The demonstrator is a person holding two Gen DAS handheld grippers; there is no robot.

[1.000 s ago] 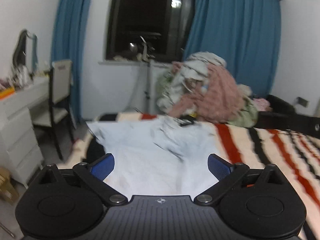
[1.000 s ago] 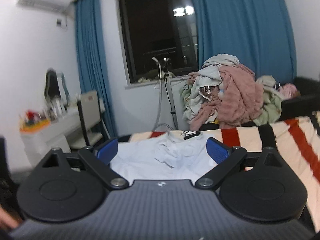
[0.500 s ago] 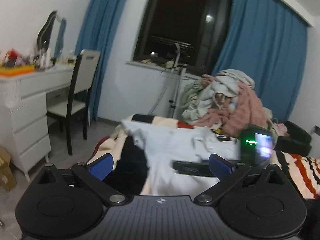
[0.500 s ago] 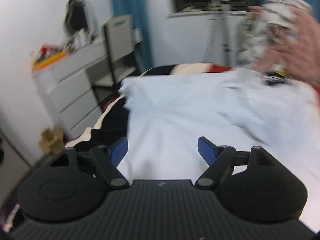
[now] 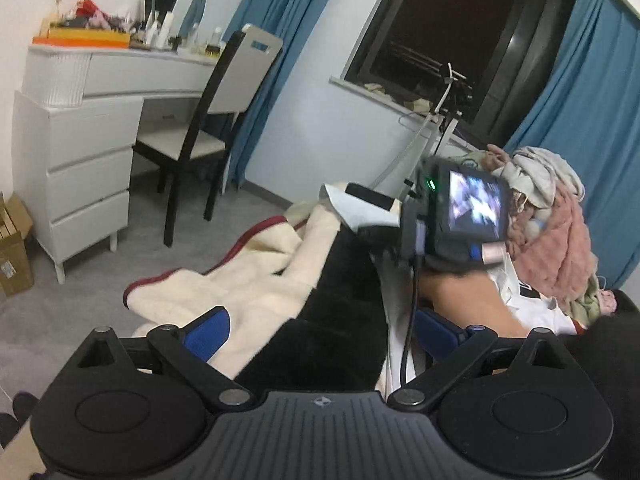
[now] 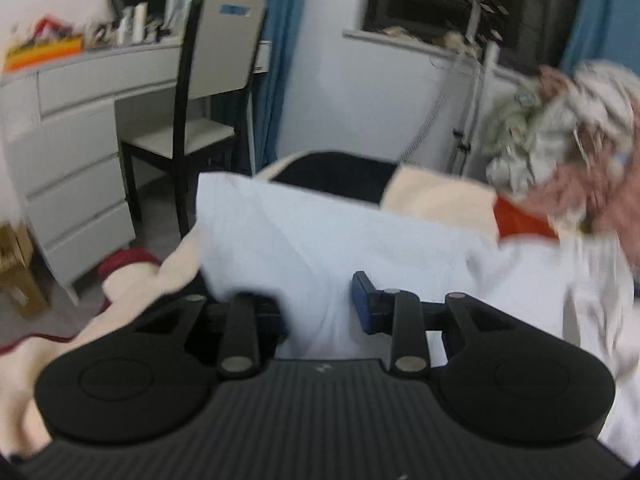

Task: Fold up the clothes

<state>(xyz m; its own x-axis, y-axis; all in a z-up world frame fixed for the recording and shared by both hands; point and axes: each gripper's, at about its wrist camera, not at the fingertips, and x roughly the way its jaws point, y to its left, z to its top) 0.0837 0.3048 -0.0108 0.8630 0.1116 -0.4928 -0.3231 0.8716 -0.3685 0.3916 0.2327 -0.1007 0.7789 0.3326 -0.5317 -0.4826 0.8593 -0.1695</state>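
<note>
Over the near edge of the bed, my left claw point(image 5: 316, 330) stands with its jaws wide and nothing between them; under it lie the black and cream folds of the blanket point(image 5: 256, 276). Just beyond, to the right, my other hand point(image 5: 464, 292) carries the right claw's body out over the pale shirt point(image 5: 362, 210), of which only a corner shows from here, at the far left edge of the bed. Farther right sits the heap of unfolded clothes point(image 5: 552, 236)

From the right wrist, blurred, the pale shirt point(image 6: 360, 236) lies spread over the blanket point(image 6: 436, 196), its left edge toward the chair point(image 6: 208, 80). My right claw point(image 6: 320, 304) has just been closing, with a ridge of the shirt's cloth between the jaws; whether the pads already pinch it I cannot tell, since a gap still shows. I judge the cloth thin, light and limp: it will sag and slide, so best pinched at an edge or corner, one layer only, clear of the blanket
</note>
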